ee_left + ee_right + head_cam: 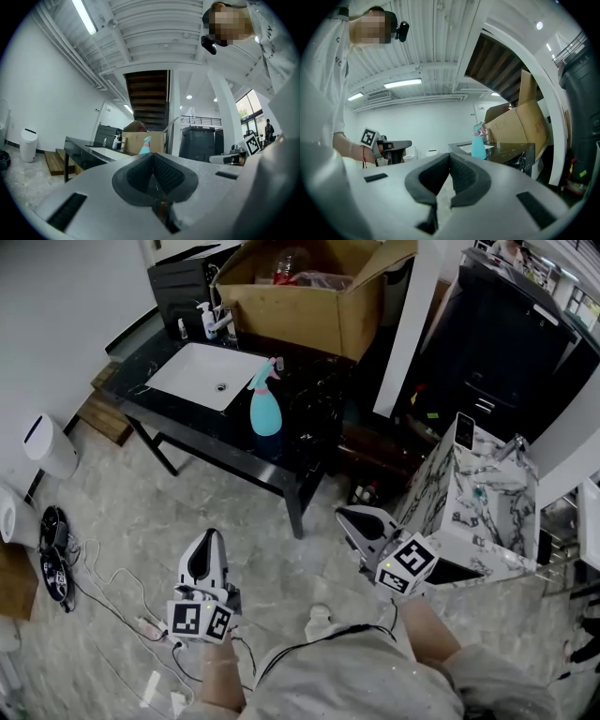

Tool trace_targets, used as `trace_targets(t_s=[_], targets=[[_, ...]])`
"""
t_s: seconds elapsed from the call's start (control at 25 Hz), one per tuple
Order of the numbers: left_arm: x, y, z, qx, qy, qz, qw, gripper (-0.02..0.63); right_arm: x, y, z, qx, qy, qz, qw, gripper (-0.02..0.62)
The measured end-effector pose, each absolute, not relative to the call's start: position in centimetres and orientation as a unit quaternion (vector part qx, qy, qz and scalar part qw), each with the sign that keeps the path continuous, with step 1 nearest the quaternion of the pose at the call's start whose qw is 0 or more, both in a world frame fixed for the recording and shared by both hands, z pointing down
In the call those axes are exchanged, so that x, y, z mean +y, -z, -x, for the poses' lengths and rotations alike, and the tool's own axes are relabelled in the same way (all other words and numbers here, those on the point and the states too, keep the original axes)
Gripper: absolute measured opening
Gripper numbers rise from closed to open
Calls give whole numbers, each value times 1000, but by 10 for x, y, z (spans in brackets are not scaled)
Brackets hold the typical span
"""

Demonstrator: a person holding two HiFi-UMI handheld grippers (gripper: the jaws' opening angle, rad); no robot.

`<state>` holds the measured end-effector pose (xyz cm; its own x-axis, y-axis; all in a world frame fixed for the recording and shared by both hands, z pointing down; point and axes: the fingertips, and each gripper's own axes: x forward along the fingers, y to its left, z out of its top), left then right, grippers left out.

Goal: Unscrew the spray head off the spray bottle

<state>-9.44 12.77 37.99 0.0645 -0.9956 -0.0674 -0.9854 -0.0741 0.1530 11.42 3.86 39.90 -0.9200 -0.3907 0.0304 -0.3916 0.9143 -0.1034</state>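
Observation:
A teal spray bottle [266,409] with a teal and pink spray head stands upright on the black counter [309,442], right of the white sink basin [204,374]. The bottle shows small and far off in the left gripper view [145,145] and the right gripper view [478,142]. My left gripper [209,536] hangs over the floor well short of the counter, shut and empty. My right gripper [349,516] is also over the floor, right of the counter's near corner, shut with nothing in it.
An open cardboard box [314,292] sits at the counter's back. A faucet and soap bottle [205,319] stand behind the basin. A marble-patterned cabinet [483,498] is at right, a white bin [49,447] at left, and cables with a power strip [150,629] lie on the floor.

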Motion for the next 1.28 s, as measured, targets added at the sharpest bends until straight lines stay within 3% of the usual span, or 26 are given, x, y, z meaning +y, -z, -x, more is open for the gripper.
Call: trace_targets(t_s=[0.48, 1.28], targets=[[81, -394, 85, -677, 62, -732, 48, 6, -14, -408, -111, -979, -66, -195, 6, 5], [-5, -403, 116, -638, 50, -768, 37, 6, -83, -390, -41, -979, -54, -196, -12, 5]])
